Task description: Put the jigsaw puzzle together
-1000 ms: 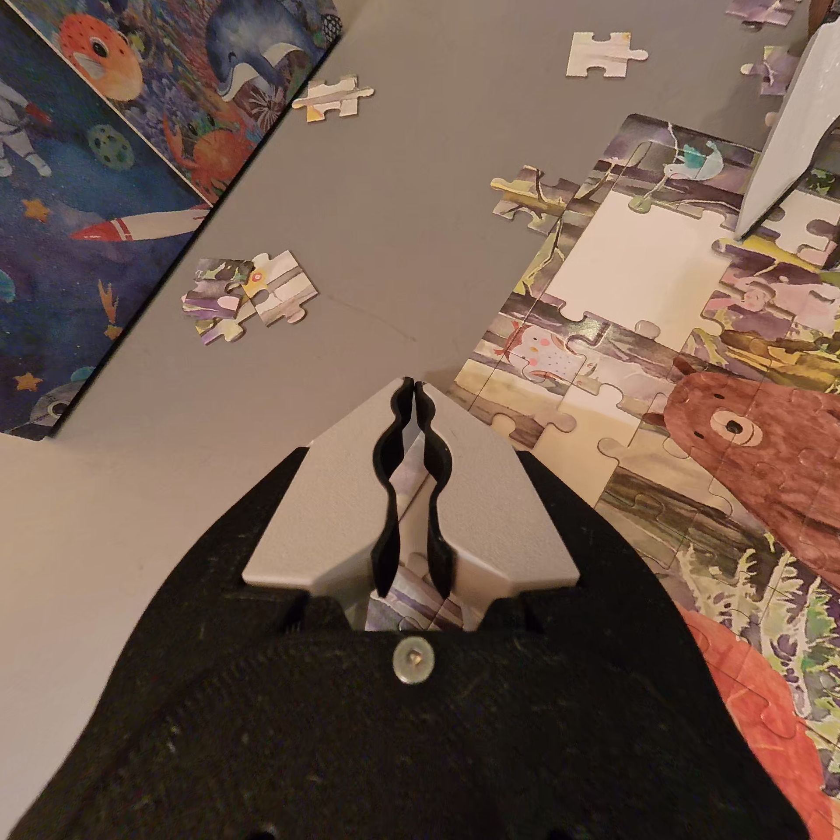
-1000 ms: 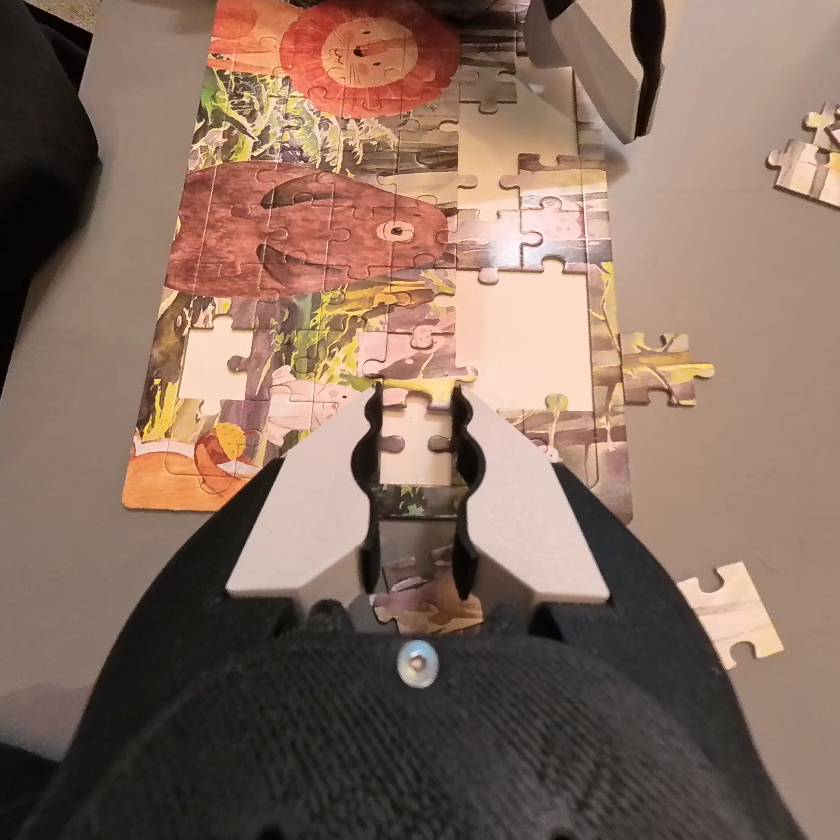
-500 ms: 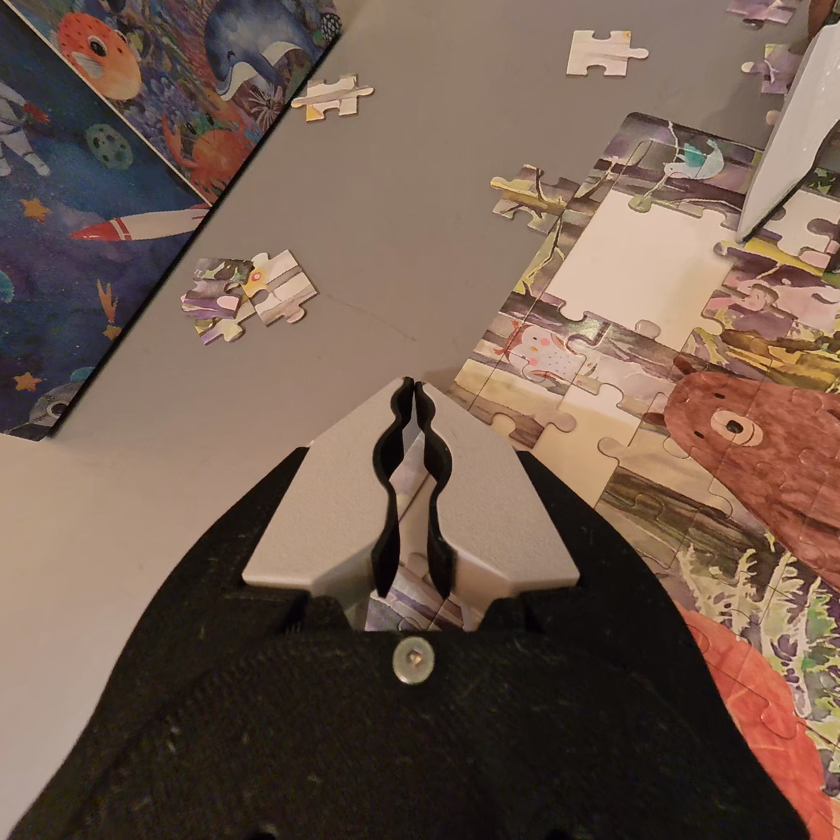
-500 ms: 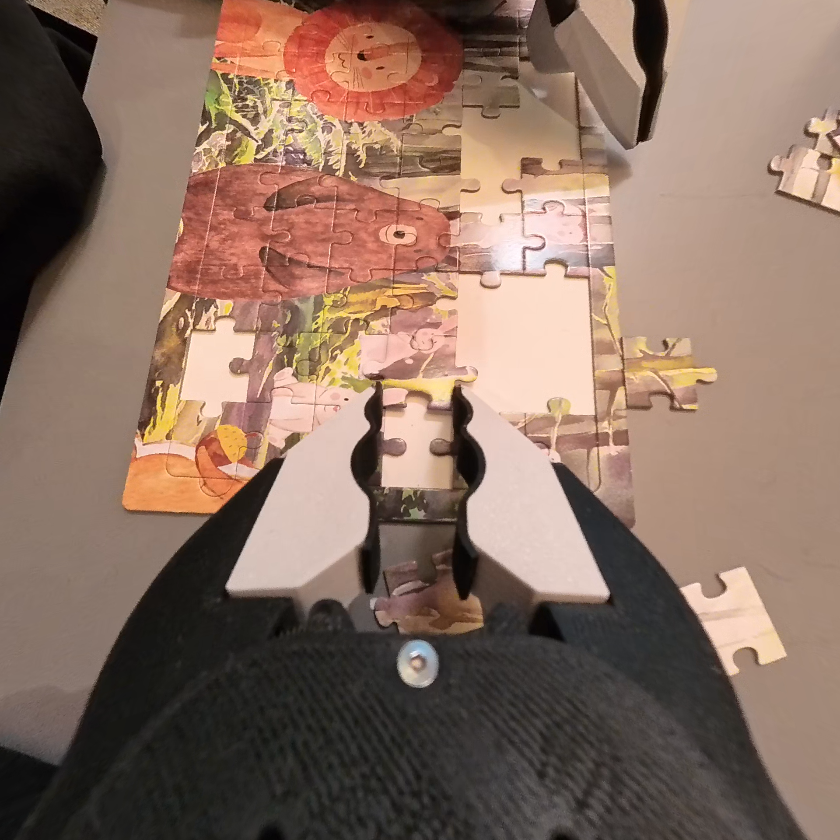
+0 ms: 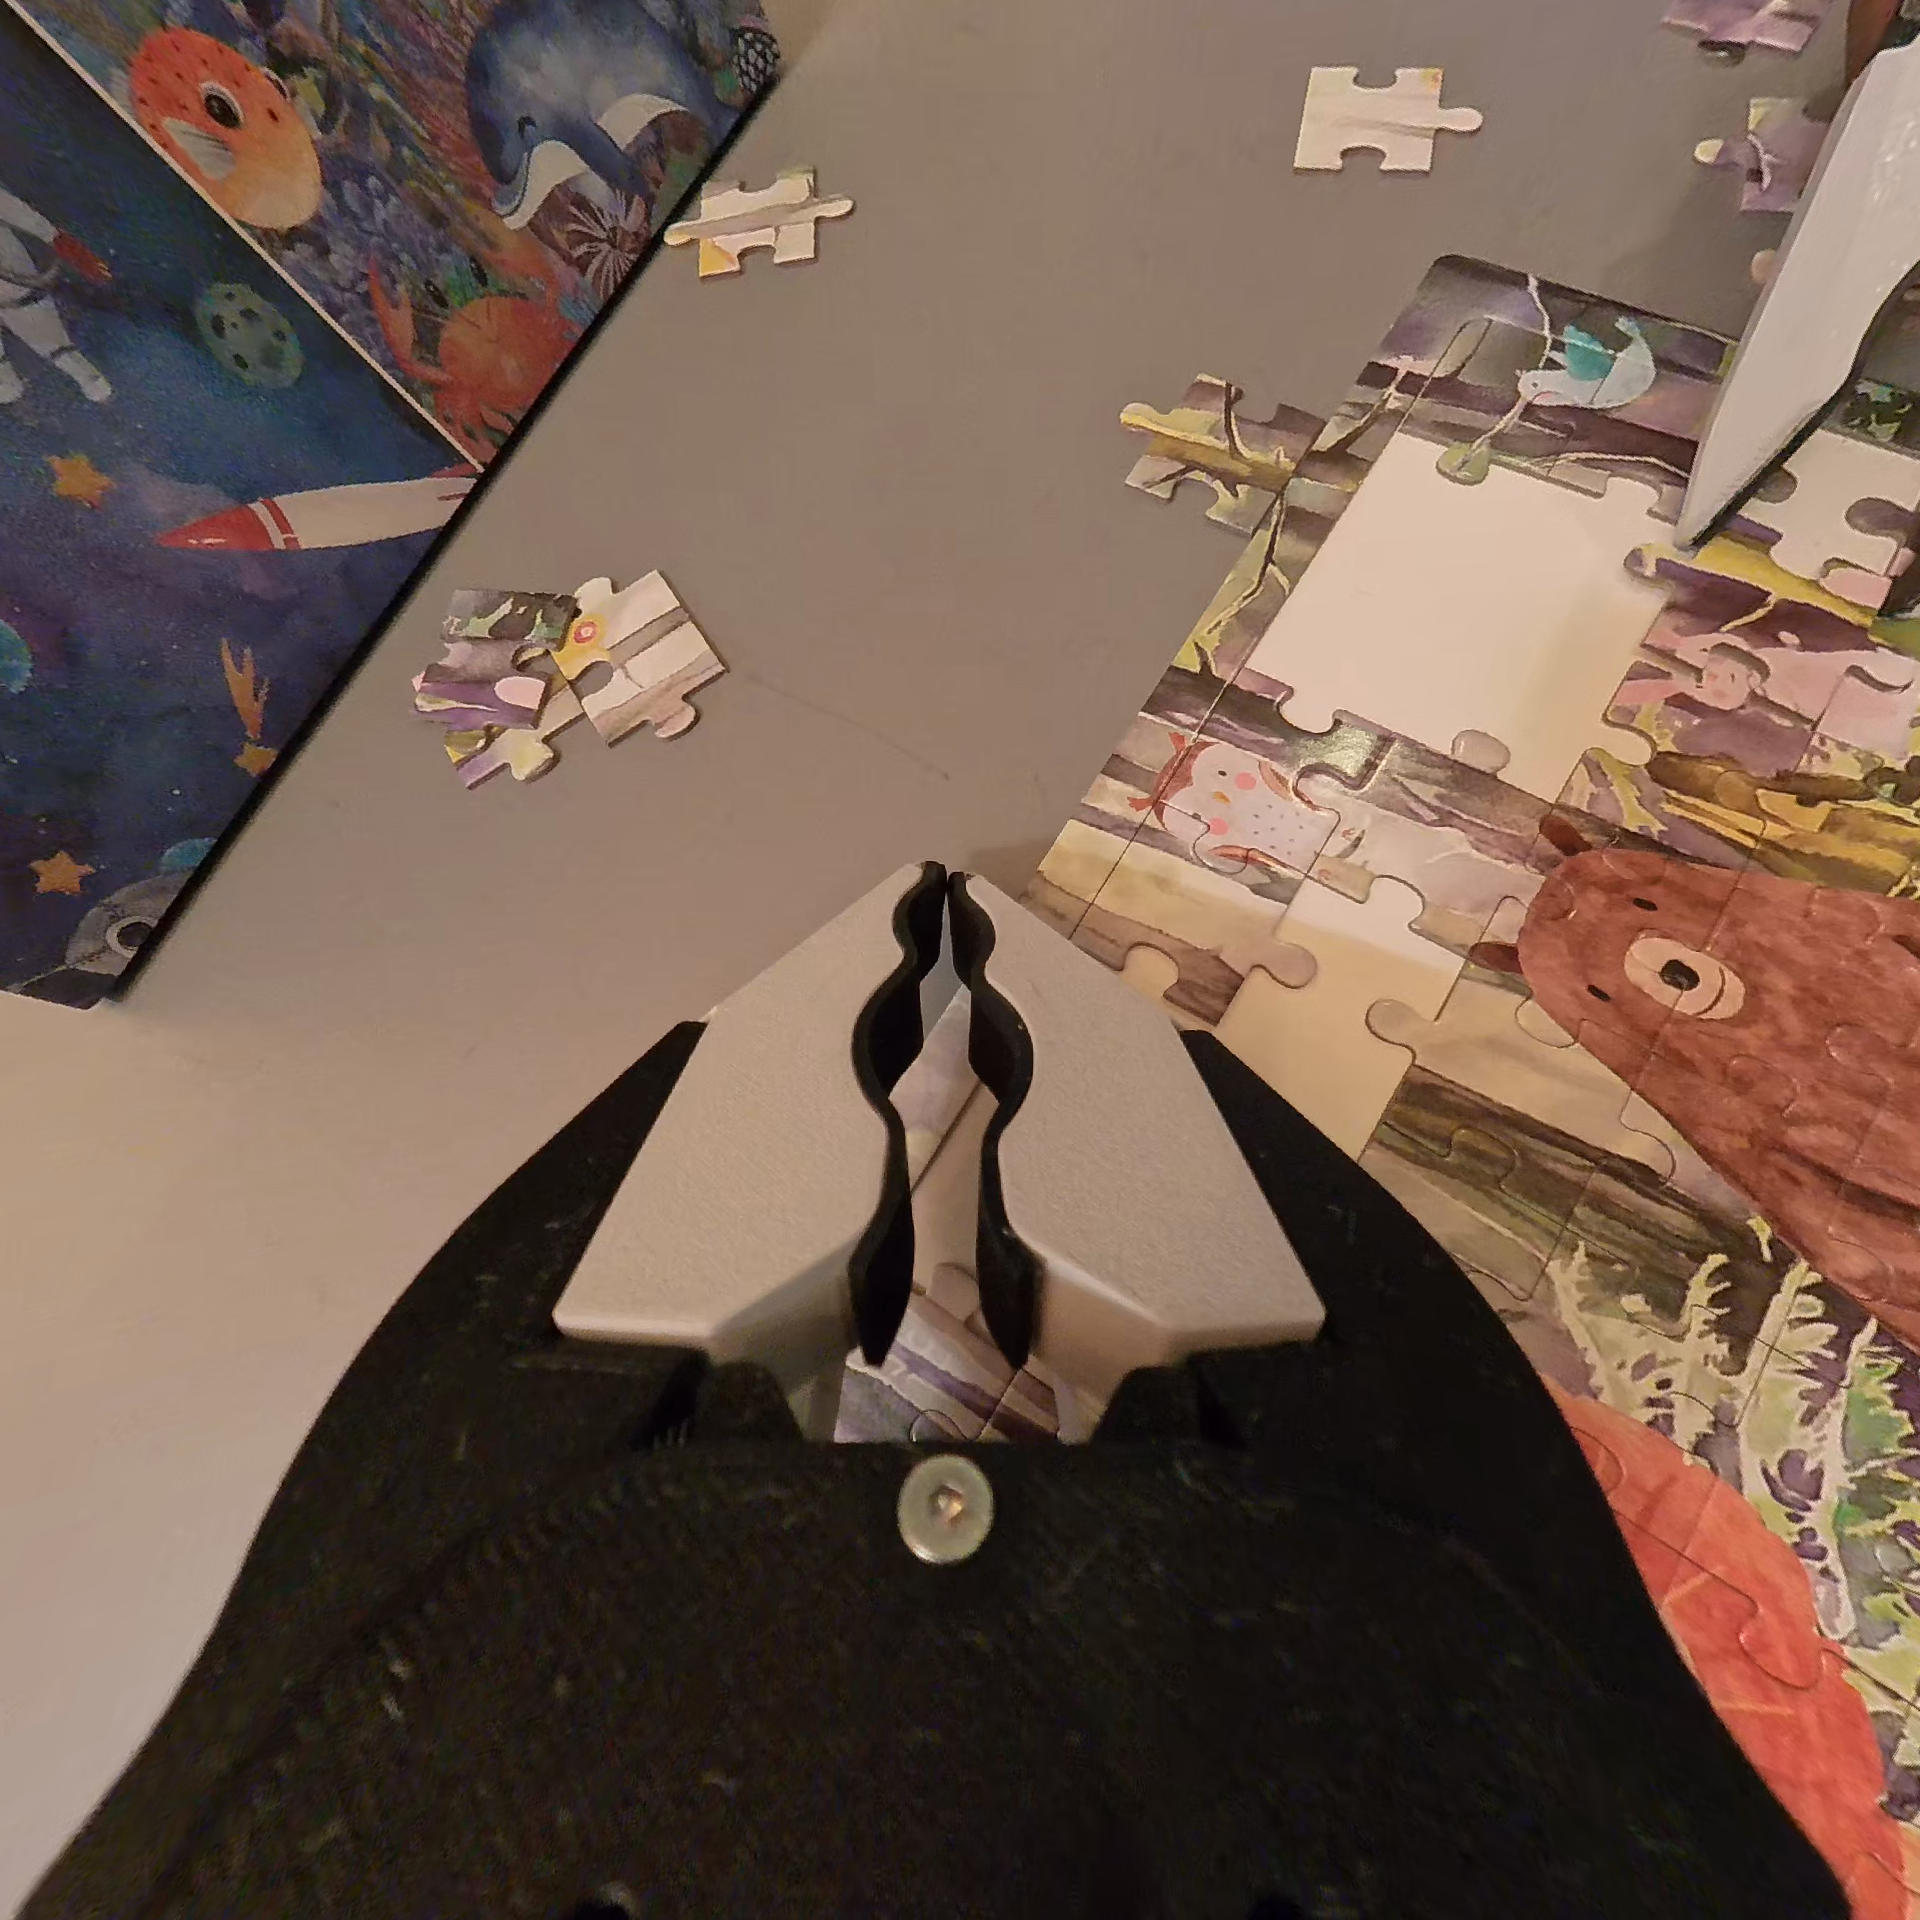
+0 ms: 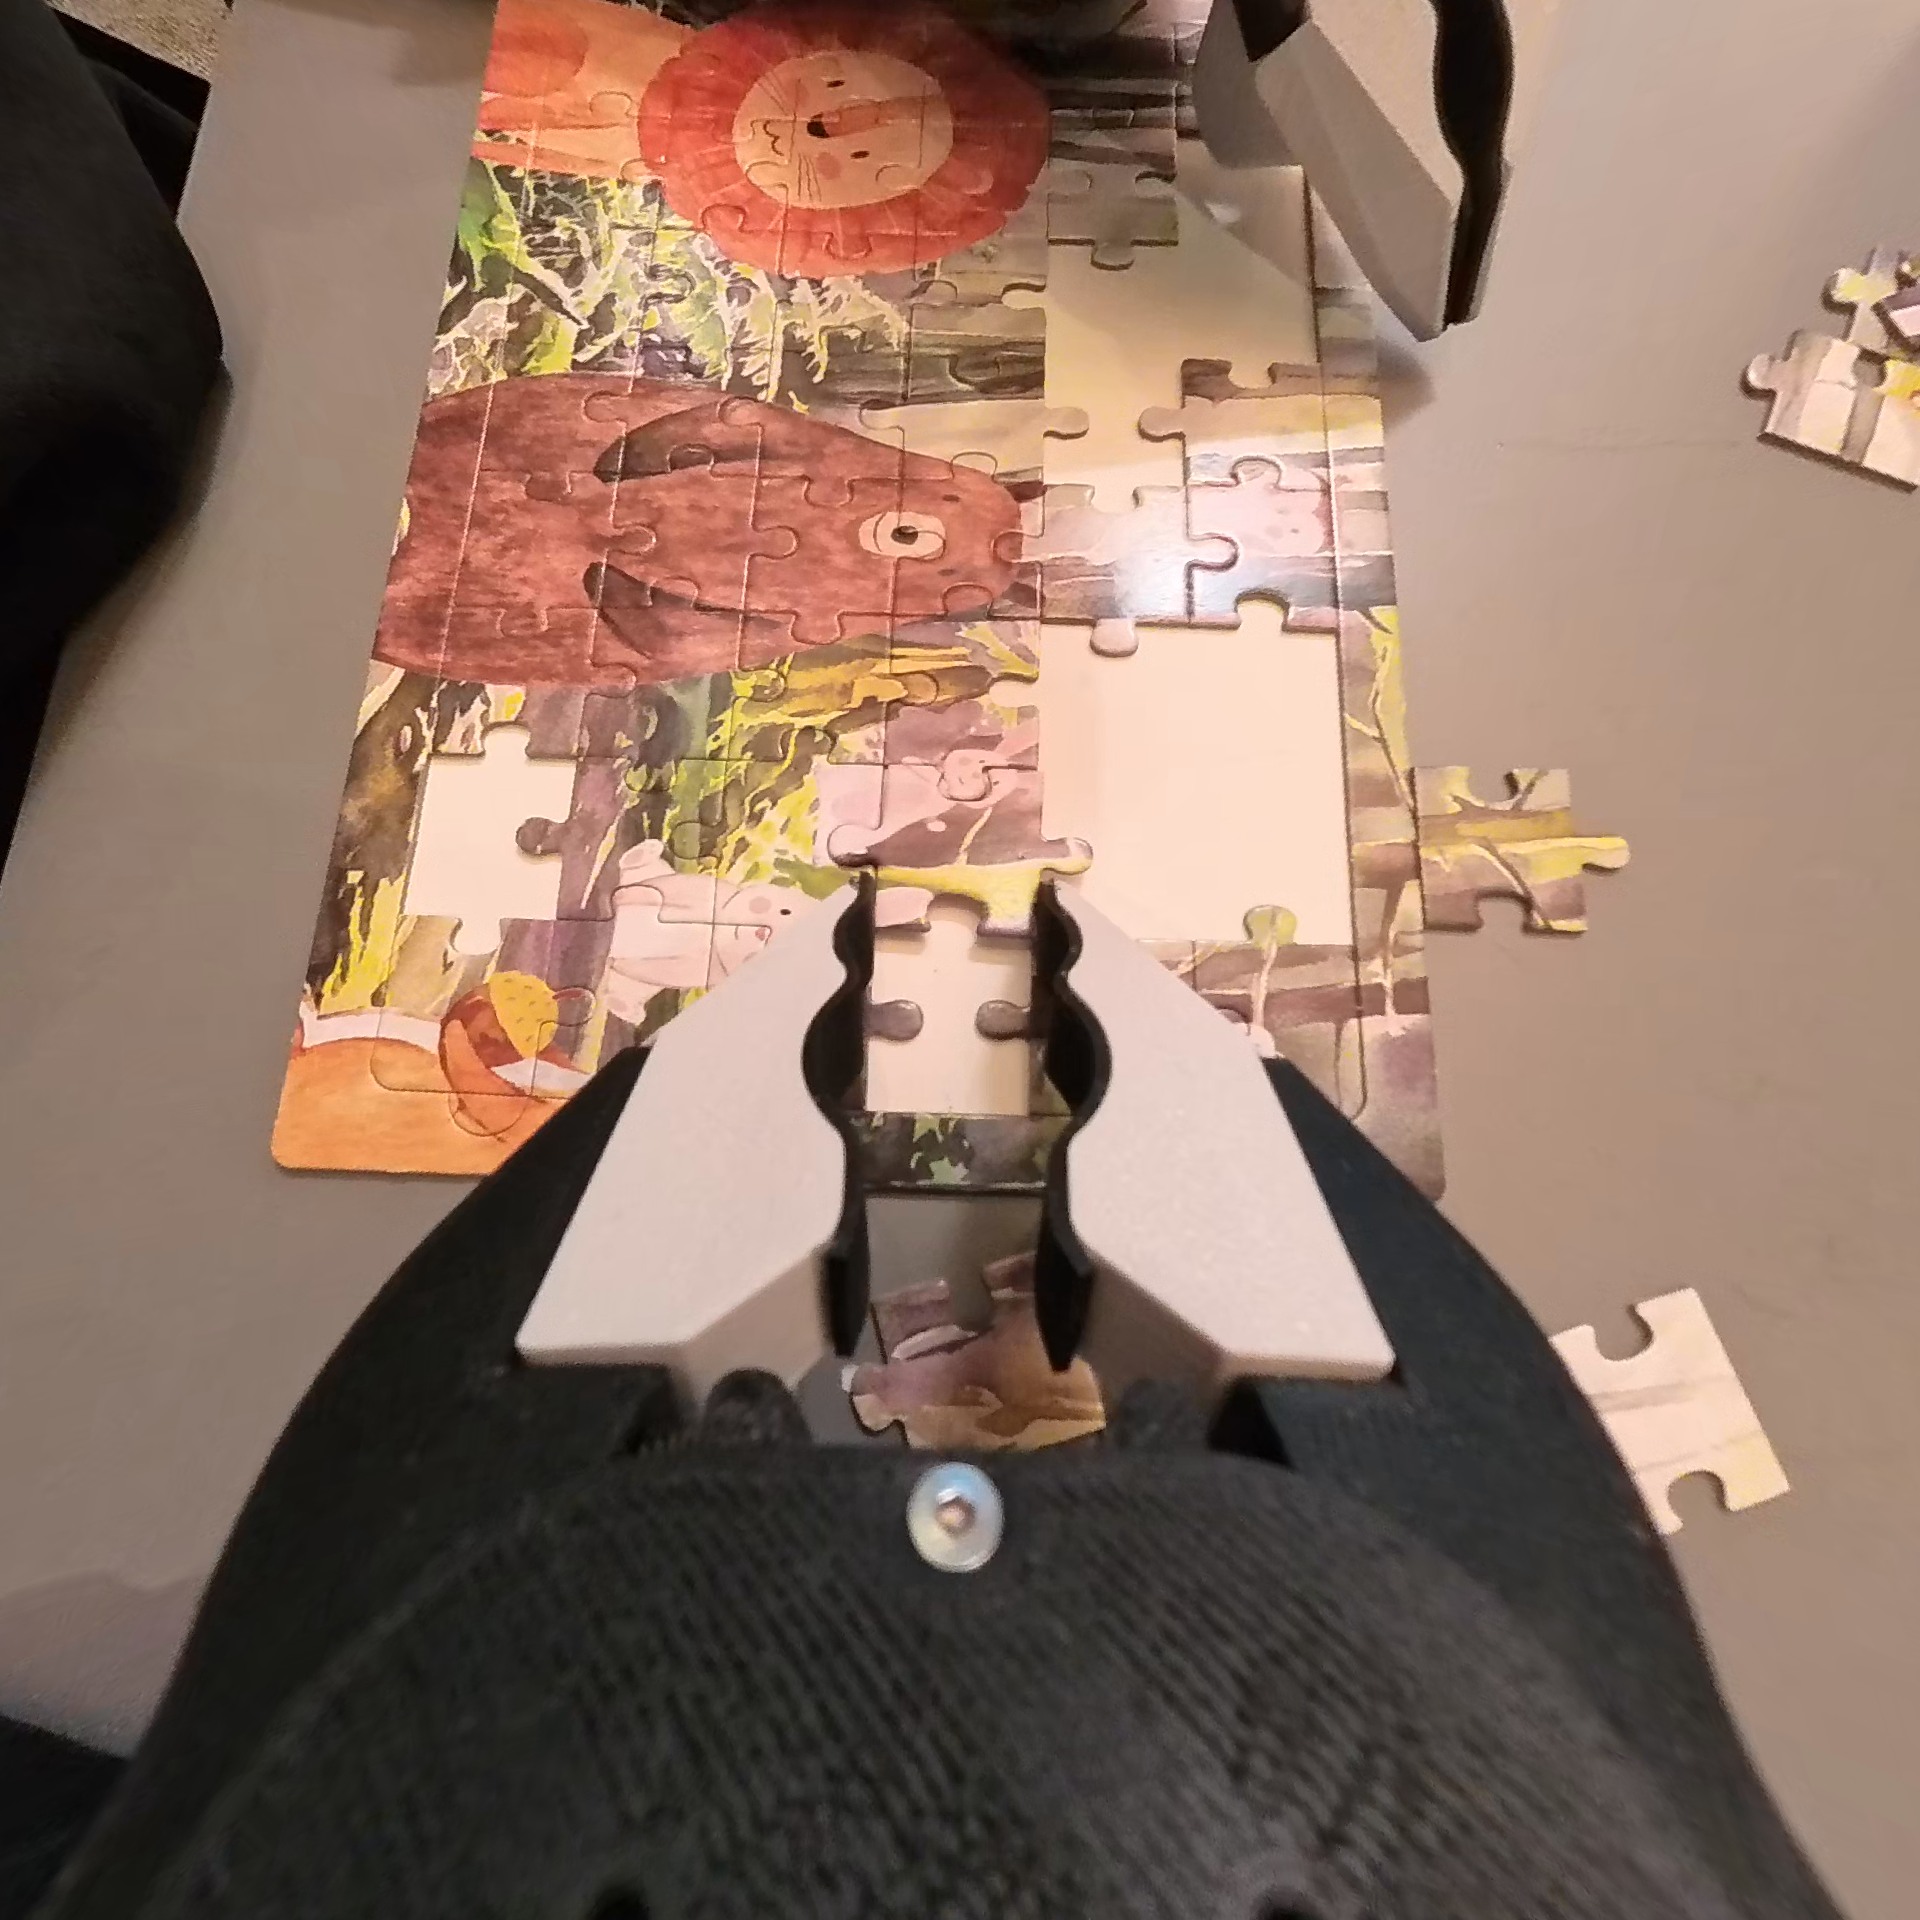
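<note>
Jigsaw puzzle (image 6: 727,582) lies flat on grey table (image 5: 883,436), partly assembled, with bare gaps in its middle and along near edge. Right gripper (image 6: 954,894) hovers over near-edge gap, jaws released, nothing between them; loose piece (image 6: 982,1382) on table beneath it. Left gripper (image 5: 943,881) at puzzle's far corner, jaws clenched tip to tip, grasping nothing visible. Small cluster of pieces (image 5: 566,675) and single pale piece (image 5: 1377,114) lie apart on table. Space-themed board (image 5: 156,499) at table's edge.
</note>
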Demonstrator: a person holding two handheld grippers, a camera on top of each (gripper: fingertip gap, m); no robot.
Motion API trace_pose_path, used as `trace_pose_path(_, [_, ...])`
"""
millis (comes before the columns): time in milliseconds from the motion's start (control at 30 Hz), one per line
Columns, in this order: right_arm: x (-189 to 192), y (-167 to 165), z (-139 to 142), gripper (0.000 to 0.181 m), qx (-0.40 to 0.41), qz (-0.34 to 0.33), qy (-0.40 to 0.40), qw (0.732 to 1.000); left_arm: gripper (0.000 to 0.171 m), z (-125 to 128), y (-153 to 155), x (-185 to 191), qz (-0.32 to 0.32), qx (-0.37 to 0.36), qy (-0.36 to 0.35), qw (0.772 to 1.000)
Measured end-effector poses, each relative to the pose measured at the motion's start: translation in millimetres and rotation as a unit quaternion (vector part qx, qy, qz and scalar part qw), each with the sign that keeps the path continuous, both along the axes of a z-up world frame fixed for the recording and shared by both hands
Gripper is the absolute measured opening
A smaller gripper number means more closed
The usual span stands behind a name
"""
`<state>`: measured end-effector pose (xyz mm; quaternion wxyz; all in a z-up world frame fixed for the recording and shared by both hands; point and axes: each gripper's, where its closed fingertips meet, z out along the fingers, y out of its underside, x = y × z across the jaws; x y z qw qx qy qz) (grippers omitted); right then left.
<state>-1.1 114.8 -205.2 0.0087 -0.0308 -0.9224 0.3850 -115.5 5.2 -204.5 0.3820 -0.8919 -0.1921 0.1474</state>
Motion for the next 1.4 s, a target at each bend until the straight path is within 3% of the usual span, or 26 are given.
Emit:
trace_pose_path(467, [-1.0,-1.9,5.6,0.031,-0.013,-0.002,0.005,1.000,0.000,0.0,0.0,0.1,0.000,0.000,0.000,1.000])
trace_pose_path(633, [-2.8,-8.3,8.4,0.019,-0.024,-0.009,0.008,1.000,0.000,0.0,0.0,0.0,0.000,-0.001,0.000,1.000])
trace_pose_path(1400, [-2.7,-13.4,4.5,0.017,-0.028,-0.013,-0.009,0.999,0.000,-0.8,-0.3,0.3,-0.001,-0.005,0.002,1.000])
